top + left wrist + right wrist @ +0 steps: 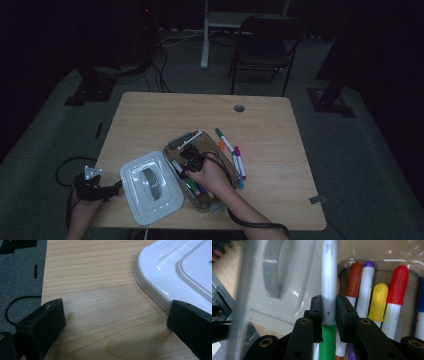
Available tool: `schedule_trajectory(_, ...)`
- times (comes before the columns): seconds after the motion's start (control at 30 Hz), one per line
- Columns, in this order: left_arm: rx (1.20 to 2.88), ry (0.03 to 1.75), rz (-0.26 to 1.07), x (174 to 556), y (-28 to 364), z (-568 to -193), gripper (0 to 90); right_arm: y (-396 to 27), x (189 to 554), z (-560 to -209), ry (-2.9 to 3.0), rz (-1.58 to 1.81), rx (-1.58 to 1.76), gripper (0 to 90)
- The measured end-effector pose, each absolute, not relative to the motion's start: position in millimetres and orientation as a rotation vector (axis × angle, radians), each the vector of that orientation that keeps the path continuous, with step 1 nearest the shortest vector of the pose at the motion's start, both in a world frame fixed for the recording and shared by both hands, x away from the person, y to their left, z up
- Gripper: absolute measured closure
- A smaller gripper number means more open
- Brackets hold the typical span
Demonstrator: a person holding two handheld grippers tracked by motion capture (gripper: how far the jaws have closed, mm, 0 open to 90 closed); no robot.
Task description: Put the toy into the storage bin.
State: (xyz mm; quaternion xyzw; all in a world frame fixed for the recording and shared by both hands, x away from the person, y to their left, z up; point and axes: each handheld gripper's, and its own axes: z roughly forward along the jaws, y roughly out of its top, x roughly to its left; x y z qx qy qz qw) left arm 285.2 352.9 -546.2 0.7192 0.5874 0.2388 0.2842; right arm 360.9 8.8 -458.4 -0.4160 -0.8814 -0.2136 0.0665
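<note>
Markers are being put into the clear box [176,146]. A green-capped marker [329,290] is being squeezed by the right gripper [329,312] just above the markers lying inside. The left gripper [112,315] is being held wide open, empty, beside the white lid [175,272]. The marker could be tipped against the box wall and knocked out.

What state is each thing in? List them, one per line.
Clear box: open, markers inside.
White lid: off, flat on table beside box.
Green-capped marker: clamped in right tongs, over box.
Left tongs: open, empty.
Markers on table: capped, lying loose.
</note>
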Motion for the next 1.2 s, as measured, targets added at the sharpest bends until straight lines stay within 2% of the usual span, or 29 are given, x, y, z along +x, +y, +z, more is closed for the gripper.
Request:
schedule_trajectory(0.47,1.926,1.571,0.639,285,353,-546,2.2,17,362,-477,-2.694,-0.474,-1.251,76.1)
schedule_trajectory(0.7,1.925,1.572,0.639,285,353,-546,2.2,11,360,-475,-2.714,-0.524,-1.225,68.5)
schedule_trajectory(1.0,1.922,1.573,0.640,285,353,-546,2.2,-16,353,-437,-2.727,-0.765,-1.187,60.9)
schedule_trajectory(1.2,1.925,1.571,0.640,285,353,-546,2.2,-65,350,-394,-2.756,-1.032,-1.200,57.0)
